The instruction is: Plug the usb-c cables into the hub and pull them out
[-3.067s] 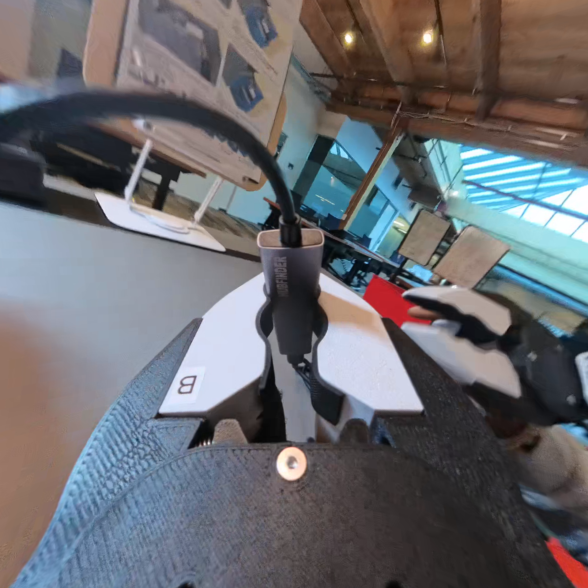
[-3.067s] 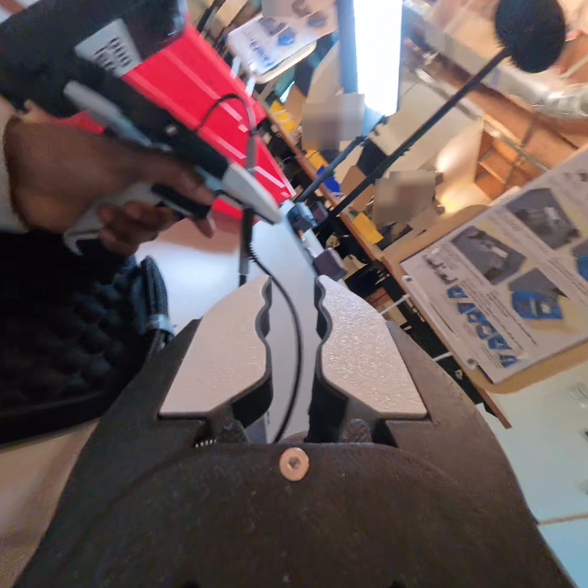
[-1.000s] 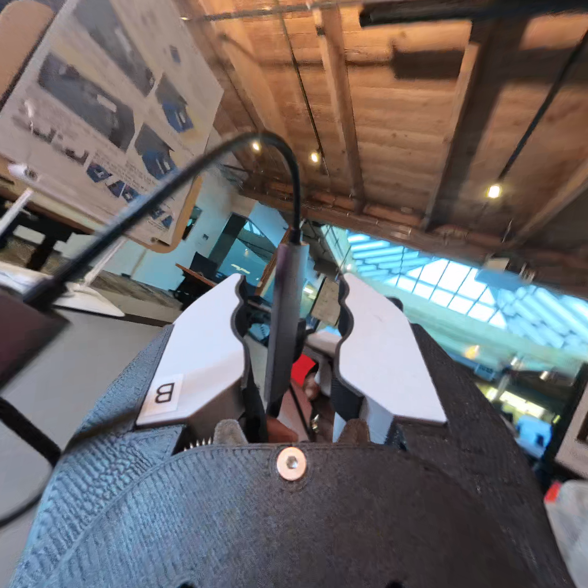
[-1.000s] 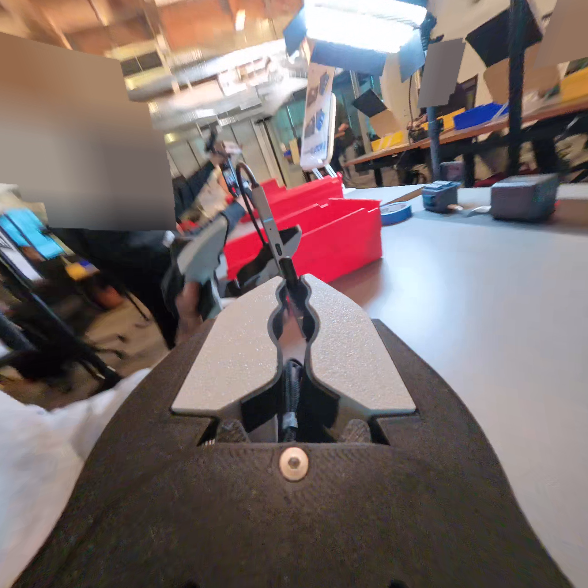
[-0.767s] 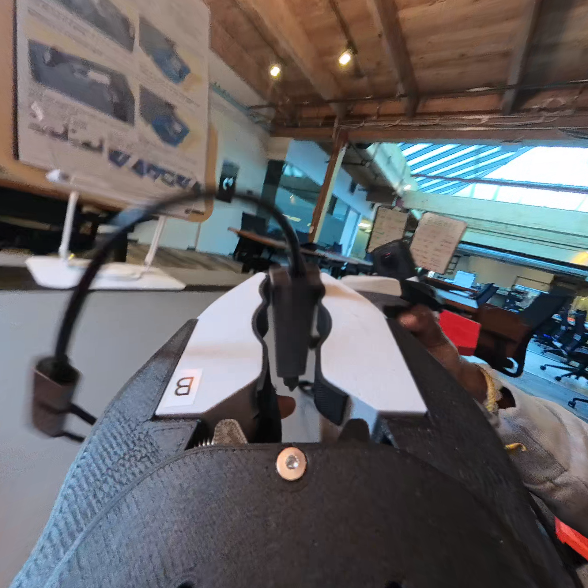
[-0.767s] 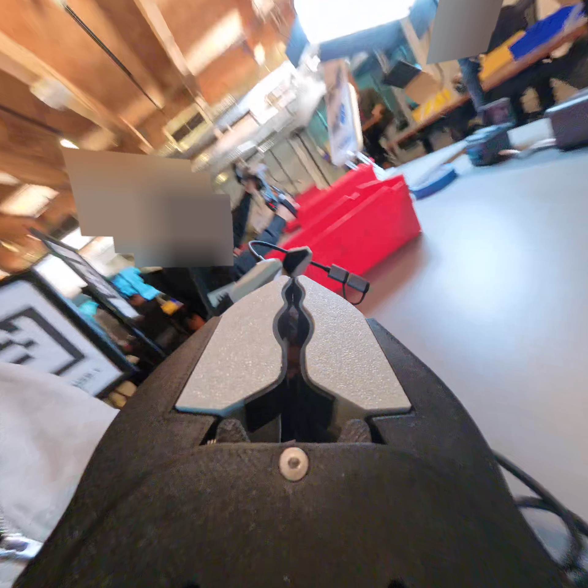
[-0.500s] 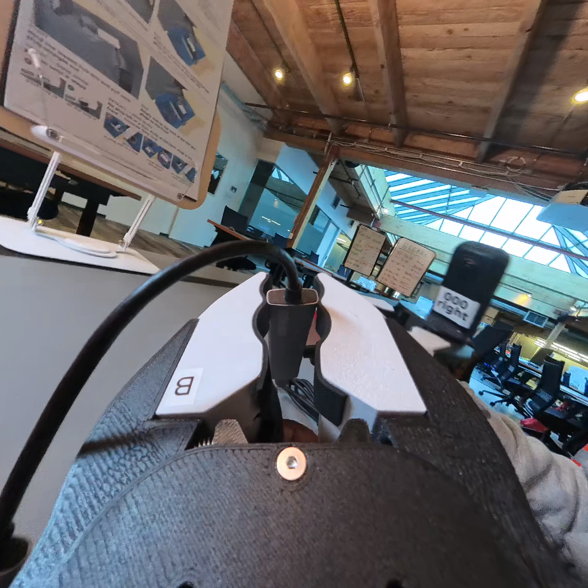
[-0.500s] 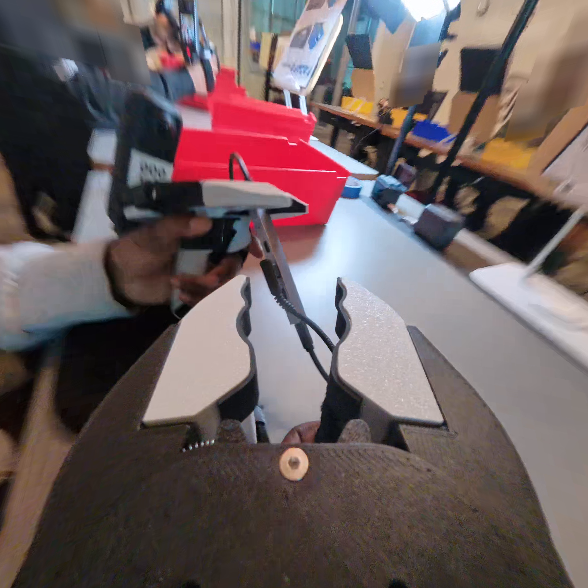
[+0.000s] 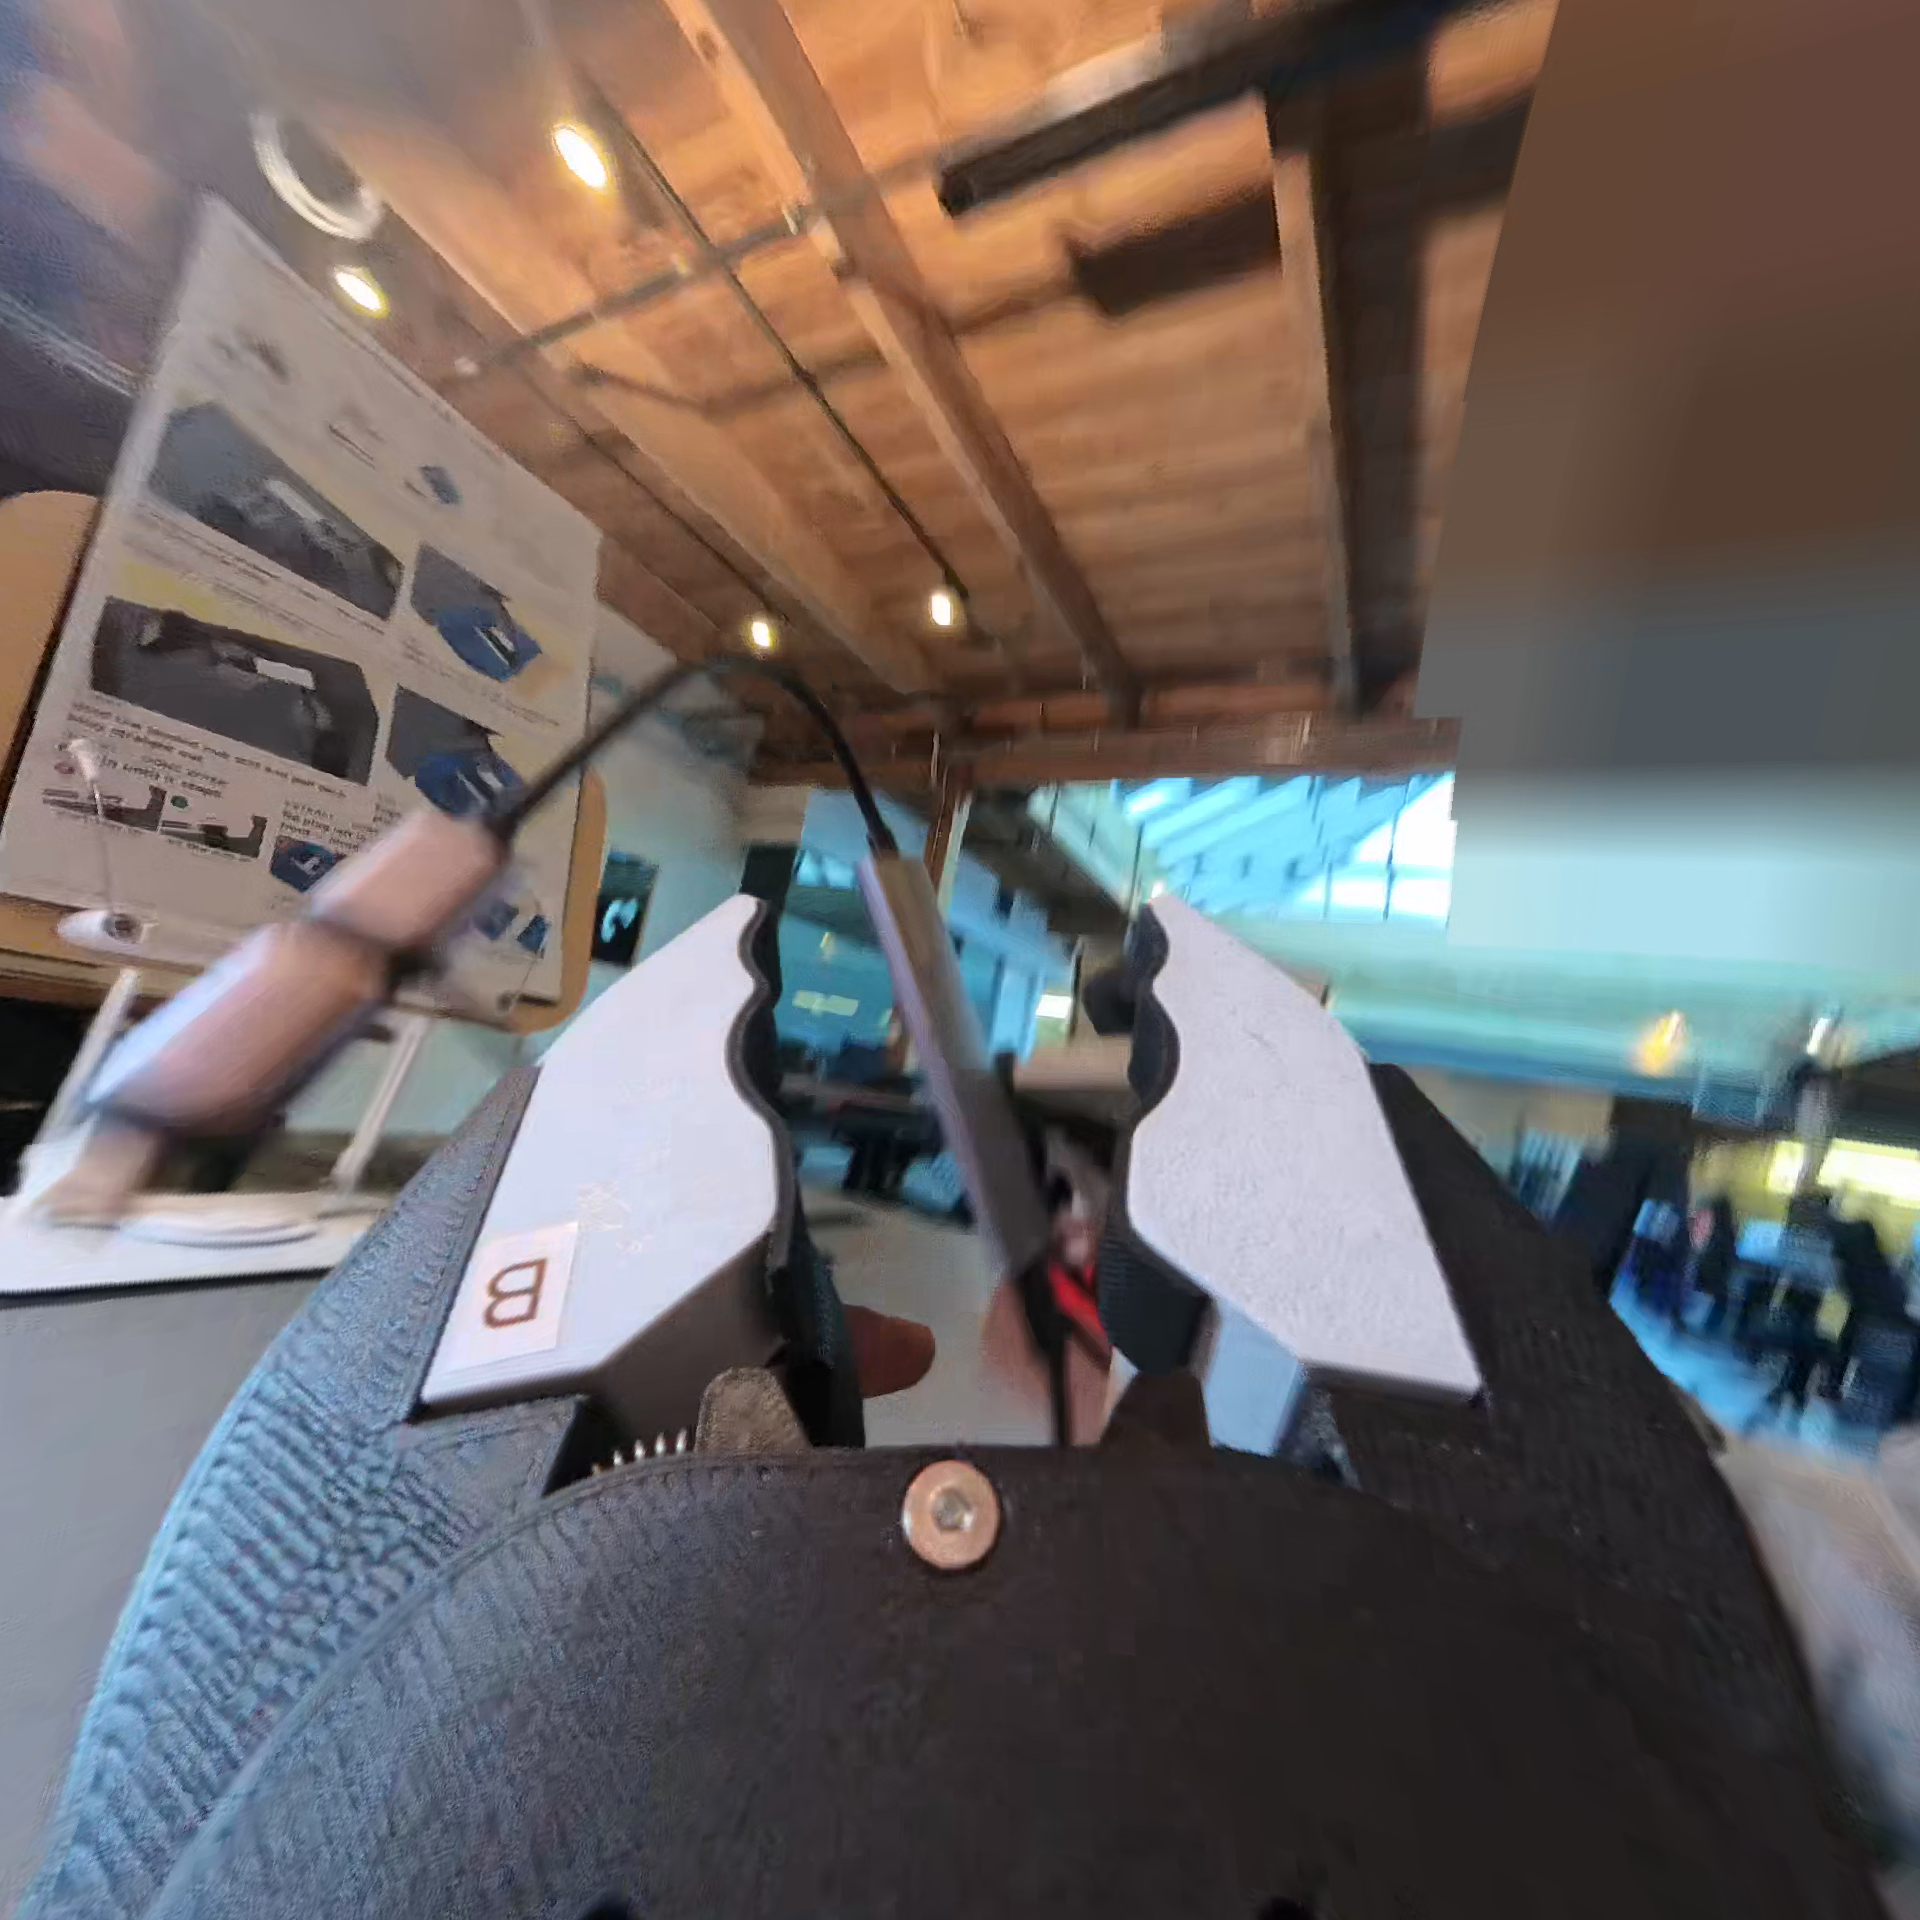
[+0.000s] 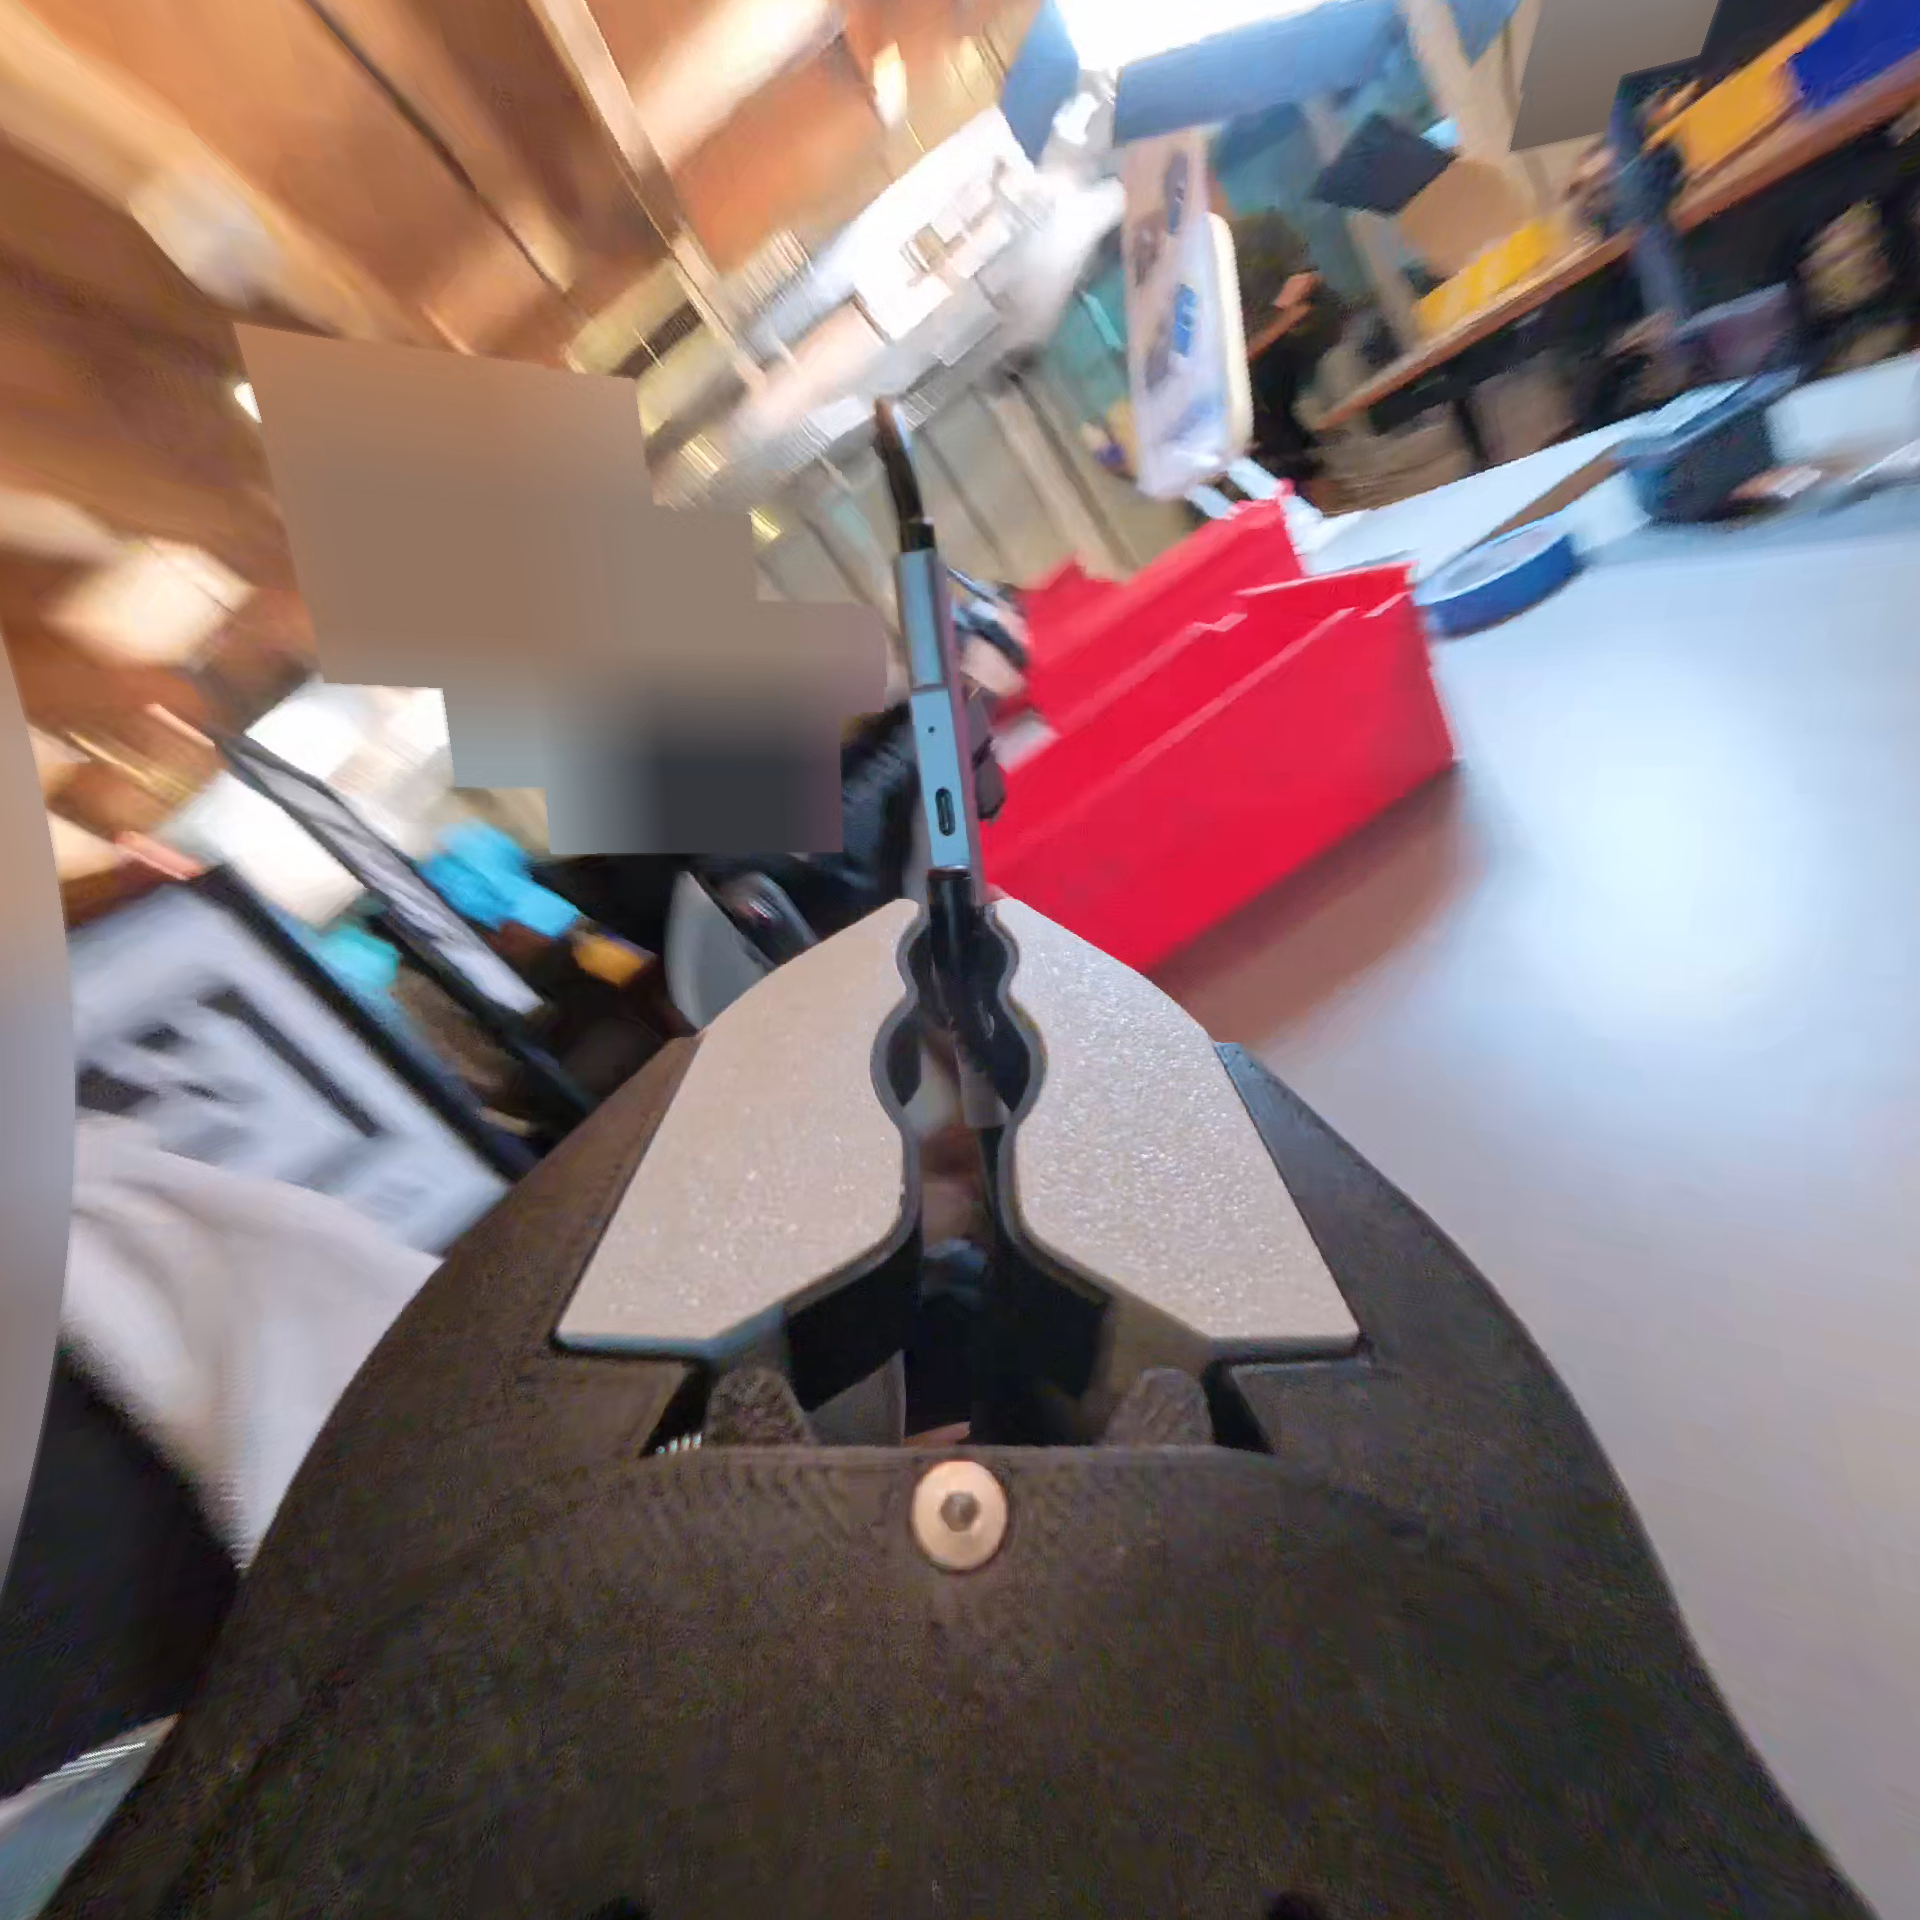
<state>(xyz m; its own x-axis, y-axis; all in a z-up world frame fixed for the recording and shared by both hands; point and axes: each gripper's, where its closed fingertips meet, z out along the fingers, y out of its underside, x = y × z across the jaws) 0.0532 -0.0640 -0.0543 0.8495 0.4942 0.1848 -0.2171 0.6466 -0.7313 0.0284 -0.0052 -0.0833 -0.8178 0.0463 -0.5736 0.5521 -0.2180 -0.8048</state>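
Hub: the slim grey hub [image 10: 940, 748] stands nearly upright in the air just above the tips of the right gripper, one empty oval port showing on its narrow edge; in the left wrist view the same hub [image 9: 951, 1049] slants through the gap between the left gripper's fingers.
Plug: a dark usb-c plug [image 10: 951, 925] sits in the hub's lower end, its body between the right gripper's fingertips.
Hub lead: a thin black cable [image 9: 727, 686] arches from the hub's top end over to a blurred grey connector [image 9: 301, 987] hanging at the left.
Right gripper: the right gripper [image 10: 956, 920] is pressed together, pinching the plug at its tips.
Left gripper: the left gripper [image 9: 951, 925] is spread wide; whether either finger touches the hub cannot be told.
Table: a grey table [image 10: 1621, 935] lies below.
Red bins: red bins [image 10: 1226, 717] stand on it behind the hub.
Tape: a blue tape roll [image 10: 1507, 577] lies past the bins.
Poster: a picture board [image 9: 301, 644] on a white stand rises at the left.
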